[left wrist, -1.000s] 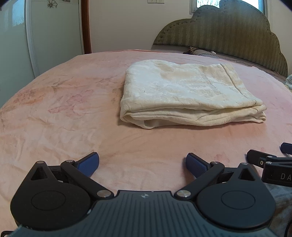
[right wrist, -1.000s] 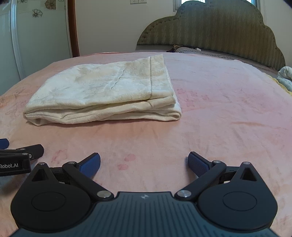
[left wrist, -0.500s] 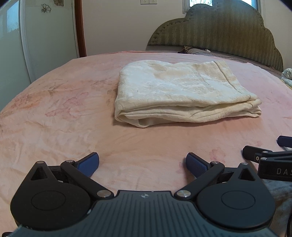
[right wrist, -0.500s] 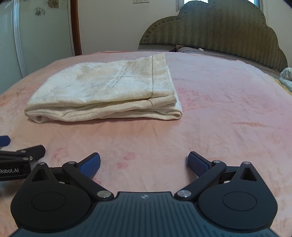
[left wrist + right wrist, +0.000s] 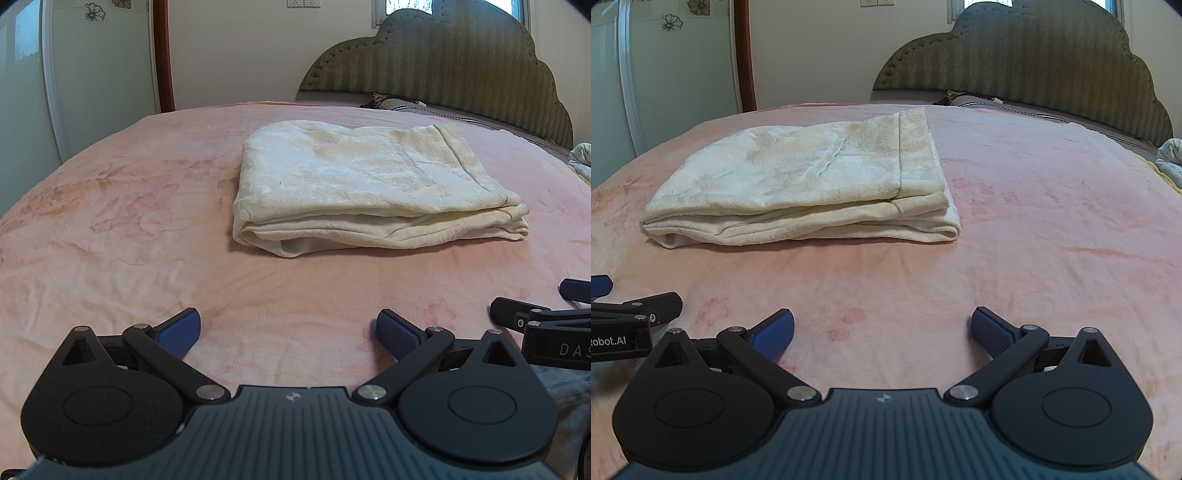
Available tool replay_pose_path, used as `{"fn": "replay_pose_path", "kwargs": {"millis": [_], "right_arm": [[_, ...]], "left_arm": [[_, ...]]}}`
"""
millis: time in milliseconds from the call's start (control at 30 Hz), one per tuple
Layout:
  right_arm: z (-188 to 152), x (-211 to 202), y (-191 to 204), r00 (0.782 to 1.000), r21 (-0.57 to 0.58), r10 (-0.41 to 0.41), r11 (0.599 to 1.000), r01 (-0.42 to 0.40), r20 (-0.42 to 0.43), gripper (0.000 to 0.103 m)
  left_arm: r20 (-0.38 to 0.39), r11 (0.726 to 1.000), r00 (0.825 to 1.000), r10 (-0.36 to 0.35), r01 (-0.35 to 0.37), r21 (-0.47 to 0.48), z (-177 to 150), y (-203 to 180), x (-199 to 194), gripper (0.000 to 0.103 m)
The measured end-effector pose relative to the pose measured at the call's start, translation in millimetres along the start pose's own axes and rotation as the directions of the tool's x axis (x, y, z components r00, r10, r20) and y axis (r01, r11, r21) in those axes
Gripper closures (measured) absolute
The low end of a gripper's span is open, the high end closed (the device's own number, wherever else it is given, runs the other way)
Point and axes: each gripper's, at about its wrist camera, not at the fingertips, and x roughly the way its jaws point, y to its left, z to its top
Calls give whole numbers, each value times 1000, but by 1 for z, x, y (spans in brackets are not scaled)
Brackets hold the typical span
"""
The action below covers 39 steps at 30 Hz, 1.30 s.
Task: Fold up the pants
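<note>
Pants [image 5: 362,192] folded on pink blanket [image 5: 122,236]; headboard [image 5: 450,81] behind.

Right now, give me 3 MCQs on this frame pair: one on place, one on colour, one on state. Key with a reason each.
1. Where do the pants lie?
A. on the pink blanket
B. on the floor
C. draped over the headboard

2. What colour are the gripper pads?
A. red
B. blue
C. white

3. What state are the pants in?
A. spread flat, unfolded
B. held up in a gripper
C. folded into a stacked bundle, untouched

Key:
1 A, the bundle rests on the pink blanket, short of the headboard.
2 B, the pads on both grippers are blue.
3 C, layered edges show along its near side, and the left gripper and right gripper stand open, apart from it.
</note>
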Motion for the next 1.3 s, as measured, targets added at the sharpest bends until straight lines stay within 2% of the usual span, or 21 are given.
{"fn": "replay_pose_path", "kwargs": {"millis": [1200,1300], "right_arm": [[0,-1,0,1000,-5,-4,1000,4,1,0],[1,0,-2,1000,19,5,1000,-5,5,0]], "left_arm": [[-6,1000,1000,-19,19,-4,5,2,6,0],[-6,1000,1000,-20,20,-5,5,2,6,0]]}}
